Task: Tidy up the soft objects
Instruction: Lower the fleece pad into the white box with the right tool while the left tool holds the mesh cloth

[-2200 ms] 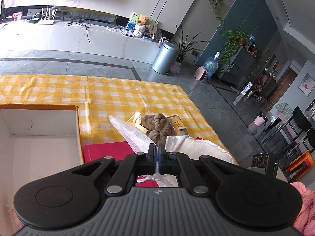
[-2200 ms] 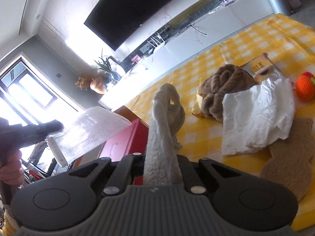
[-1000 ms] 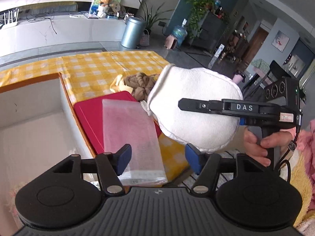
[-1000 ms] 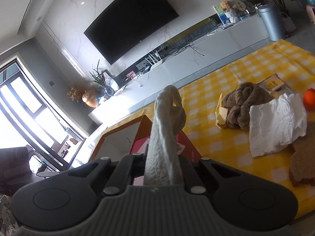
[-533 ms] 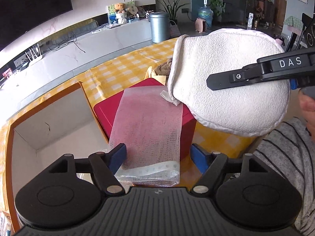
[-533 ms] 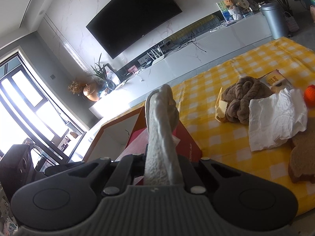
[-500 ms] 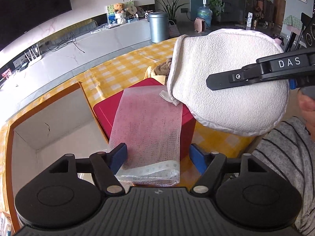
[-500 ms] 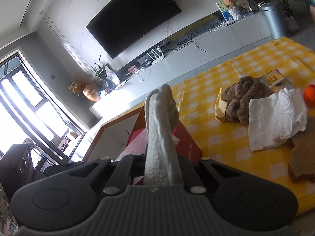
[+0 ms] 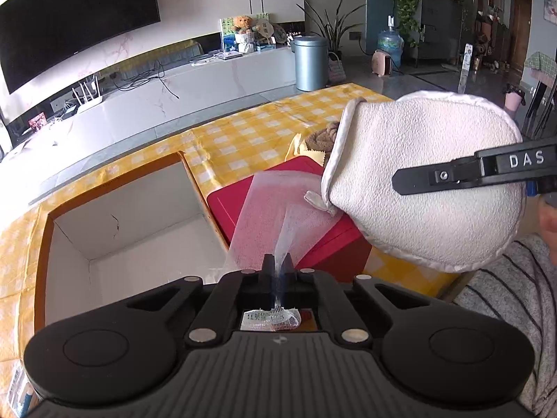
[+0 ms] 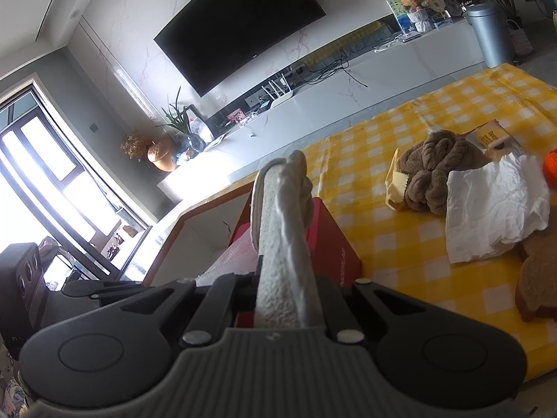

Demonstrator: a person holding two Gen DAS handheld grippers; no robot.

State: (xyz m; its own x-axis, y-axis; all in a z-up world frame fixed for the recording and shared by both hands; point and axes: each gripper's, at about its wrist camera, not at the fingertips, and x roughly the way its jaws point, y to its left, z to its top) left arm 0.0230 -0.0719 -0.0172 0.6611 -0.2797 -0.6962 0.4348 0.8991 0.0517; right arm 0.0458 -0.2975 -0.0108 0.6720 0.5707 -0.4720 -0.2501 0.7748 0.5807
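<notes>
My left gripper (image 9: 277, 261) is closing its jaws on the near edge of a white mesh bag (image 9: 278, 205); the pads pinch the netting between them. The bag drapes forward over a red box (image 9: 226, 205). My right gripper (image 10: 283, 278) is shut on a white terry mitt (image 10: 282, 226). In the left wrist view the mitt (image 9: 424, 181) hangs in the air over the red box's right side, beside the mesh bag. An open cardboard box (image 9: 139, 202) stands to the left of the red box.
On the yellow checked tablecloth (image 10: 400, 244) lie a brown knotted towel (image 10: 435, 177), a crumpled white paper (image 10: 494, 205), a flat brown pad (image 10: 536, 278) and an orange ball (image 10: 551, 167) at the right edge. A striped sleeve (image 9: 504, 306) is at the right.
The left gripper's jaws, wide apart around the mesh bag before, have come together on its edge. The left view has swung a little to the right. The right gripper still holds the mitt.
</notes>
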